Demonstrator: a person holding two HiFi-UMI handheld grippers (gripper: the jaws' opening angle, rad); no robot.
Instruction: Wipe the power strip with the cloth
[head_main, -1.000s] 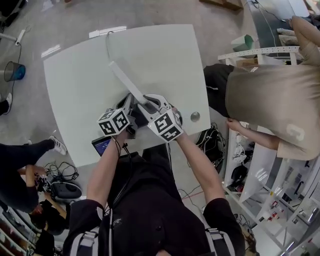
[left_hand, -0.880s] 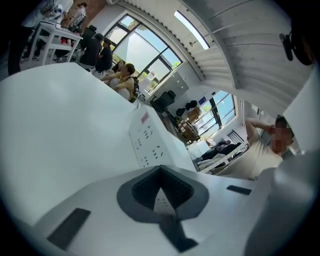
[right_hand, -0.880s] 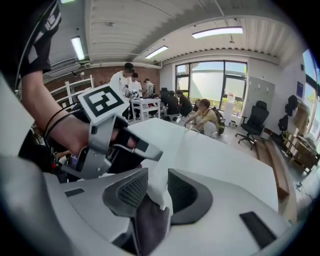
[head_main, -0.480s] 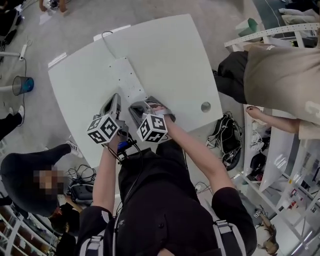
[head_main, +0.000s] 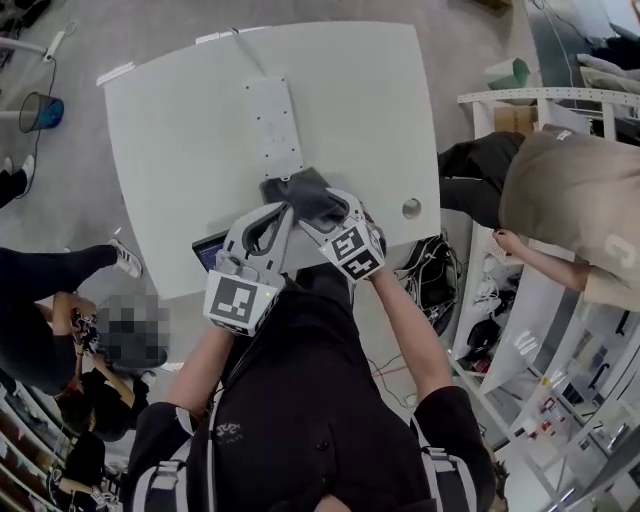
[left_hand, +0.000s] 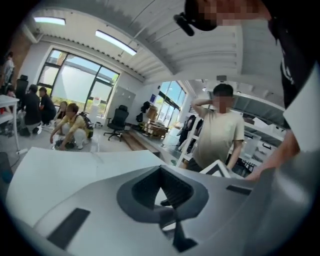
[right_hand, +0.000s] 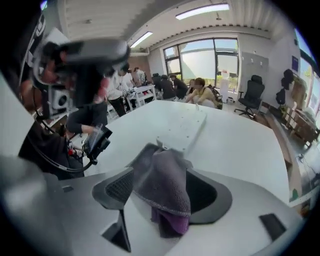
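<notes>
The white power strip (head_main: 273, 125) lies along the table, its cable running to the far edge. A grey cloth (head_main: 305, 195) with a purple underside sits bunched at the strip's near end. My right gripper (head_main: 322, 212) is over it. In the right gripper view the cloth (right_hand: 162, 182) stands between the jaws, which have just been opening; both pads show bare beside it, so the right gripper (right_hand: 162, 195) is open. The strip (right_hand: 182, 125) lies just beyond. My left gripper (head_main: 283, 207) is lifted above the table's near edge, its tips together and nothing between them (left_hand: 161, 172).
A small screen device (head_main: 207, 250) lies at the table's near left edge, and a round metal cap (head_main: 412, 209) sits at its near right. A person in a beige shirt (head_main: 570, 200) stands by white shelving on the right. Other people sit left of the table.
My left gripper has risen off the table toward the camera and rolled over. My right gripper has moved a little forward to the strip's near end, and the cloth now shows between its spread jaws.
</notes>
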